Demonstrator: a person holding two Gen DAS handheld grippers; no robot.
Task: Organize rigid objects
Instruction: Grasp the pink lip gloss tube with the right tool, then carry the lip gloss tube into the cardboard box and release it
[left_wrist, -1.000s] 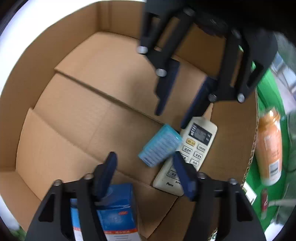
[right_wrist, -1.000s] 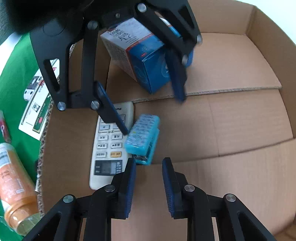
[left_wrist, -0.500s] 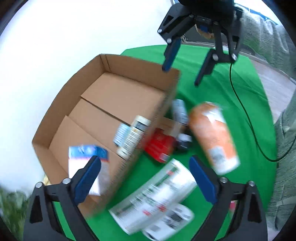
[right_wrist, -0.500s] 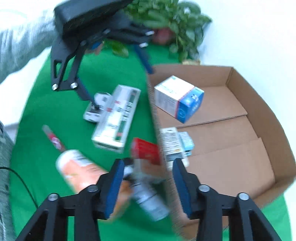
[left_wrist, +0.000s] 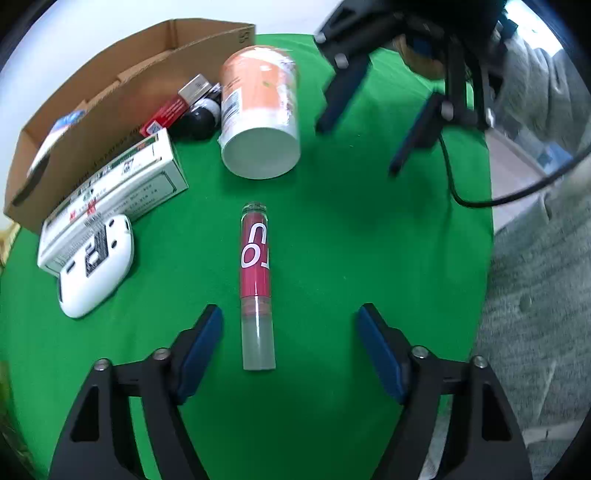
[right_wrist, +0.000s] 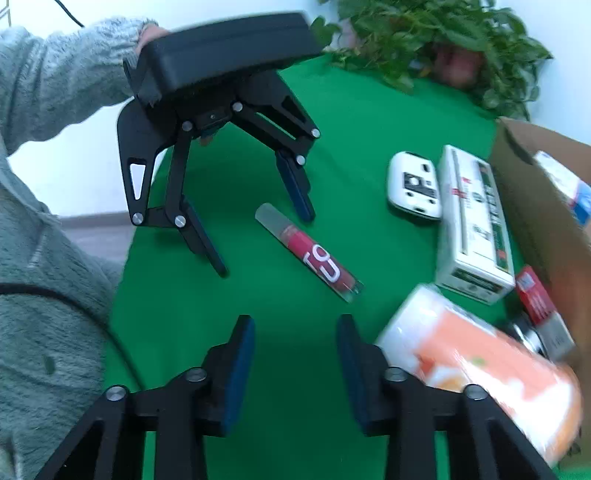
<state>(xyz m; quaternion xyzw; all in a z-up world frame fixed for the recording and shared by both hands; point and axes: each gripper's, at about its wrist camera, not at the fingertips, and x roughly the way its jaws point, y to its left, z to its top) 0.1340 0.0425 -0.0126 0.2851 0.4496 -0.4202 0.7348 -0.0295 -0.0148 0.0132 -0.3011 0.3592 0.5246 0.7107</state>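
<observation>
A red tube with a clear cap (left_wrist: 256, 273) lies on the green cloth, between and just ahead of my open left gripper (left_wrist: 290, 328). It also shows in the right wrist view (right_wrist: 310, 254). My left gripper shows there (right_wrist: 264, 240) above the tube's cap end. My right gripper (right_wrist: 295, 354) is open and empty, beside an orange and white bottle (right_wrist: 476, 365) lying on its side. The bottle (left_wrist: 260, 110) and right gripper (left_wrist: 356, 147) show in the left wrist view. The cardboard box (left_wrist: 122, 88) holds a blue and white carton (right_wrist: 565, 184).
A long white and green box (left_wrist: 110, 188), a white mouse-shaped device (left_wrist: 96, 262), a red pack (left_wrist: 168, 112) and a black round item (left_wrist: 197, 118) lie beside the box. A potted plant (right_wrist: 436, 40) stands at the far table edge. A cable (left_wrist: 491, 195) trails at the right.
Both grippers have left the box and moved out over the green cloth. The left now hovers at the red tube; the right has opened wider near the orange bottle.
</observation>
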